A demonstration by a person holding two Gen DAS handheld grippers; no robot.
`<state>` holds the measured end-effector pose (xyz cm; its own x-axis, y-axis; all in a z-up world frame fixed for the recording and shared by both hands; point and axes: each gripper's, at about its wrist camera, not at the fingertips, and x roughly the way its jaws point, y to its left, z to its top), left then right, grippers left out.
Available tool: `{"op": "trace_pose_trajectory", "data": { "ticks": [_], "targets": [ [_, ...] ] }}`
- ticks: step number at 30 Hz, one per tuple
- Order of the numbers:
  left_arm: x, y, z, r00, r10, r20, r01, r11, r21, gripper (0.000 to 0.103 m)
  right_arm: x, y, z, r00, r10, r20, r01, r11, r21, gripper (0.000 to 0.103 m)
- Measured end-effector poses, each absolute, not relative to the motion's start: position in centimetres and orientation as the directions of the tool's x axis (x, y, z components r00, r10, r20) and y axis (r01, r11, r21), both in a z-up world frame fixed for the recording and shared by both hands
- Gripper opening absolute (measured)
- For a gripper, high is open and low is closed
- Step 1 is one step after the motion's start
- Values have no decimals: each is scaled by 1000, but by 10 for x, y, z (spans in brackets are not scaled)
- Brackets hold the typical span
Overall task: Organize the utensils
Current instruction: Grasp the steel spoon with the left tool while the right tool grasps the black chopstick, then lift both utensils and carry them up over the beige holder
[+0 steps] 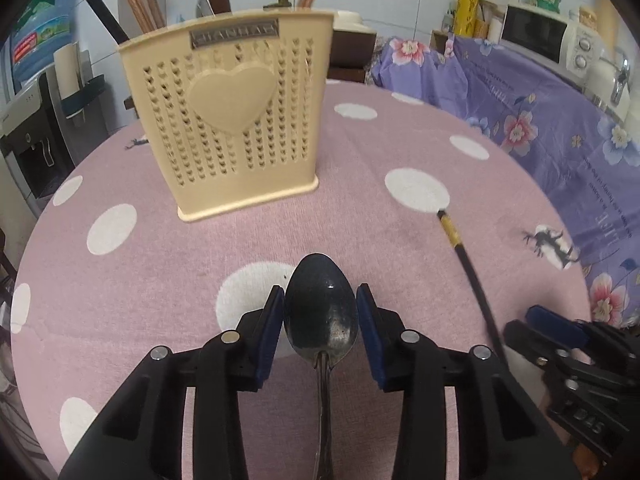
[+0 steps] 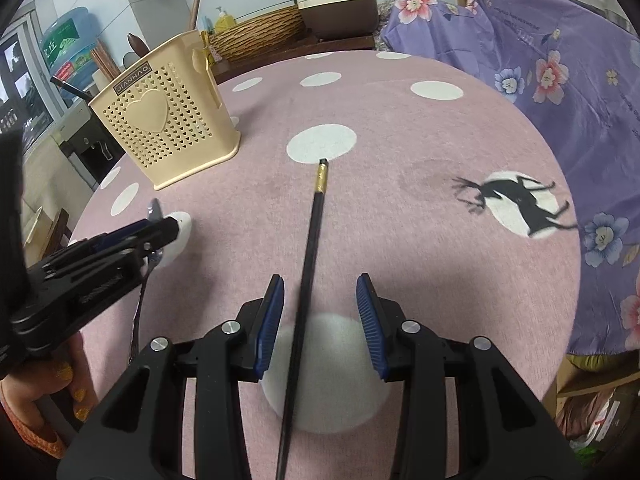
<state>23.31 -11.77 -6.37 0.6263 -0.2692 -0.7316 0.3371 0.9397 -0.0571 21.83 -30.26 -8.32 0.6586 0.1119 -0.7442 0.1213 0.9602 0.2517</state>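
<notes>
Spoon [image 1: 322, 312], dark metal, lies bowl-forward between the blue pads of the left claw [image 1: 320, 292], which are clenched on the bowl's edges. Chopstick [image 2: 306, 280], black with a gold band near its tip, lies between the pads of the right claw [image 2: 320, 292]; the pads stand clear of it, released. Both rest over the pink dotted desk [image 1: 400, 264]. At 11 o'clock, farther off, stands the cream utensil holder [image 1: 228, 120] with its heart emblem, upright.
</notes>
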Motion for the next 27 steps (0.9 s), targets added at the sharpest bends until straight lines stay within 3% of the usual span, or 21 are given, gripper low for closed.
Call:
{"op": "trace_pose_trajectory", "data": {
  "ticks": [12, 23, 27],
  "targets": [
    [214, -88, 10, 744, -328, -583, 329, 938, -108, 37, 302, -300, -86, 575, 80, -814, 119, 976, 180, 37],
    [217, -83, 7, 748, -338, -571, 333, 936, -118, 37, 330, -288, -86, 546, -67, -835, 168, 985, 30, 10],
    [217, -83, 7, 749, -338, -569, 331, 936, -119, 37, 330, -286, -86, 554, -79, -829, 165, 986, 17, 8]
  ]
}}
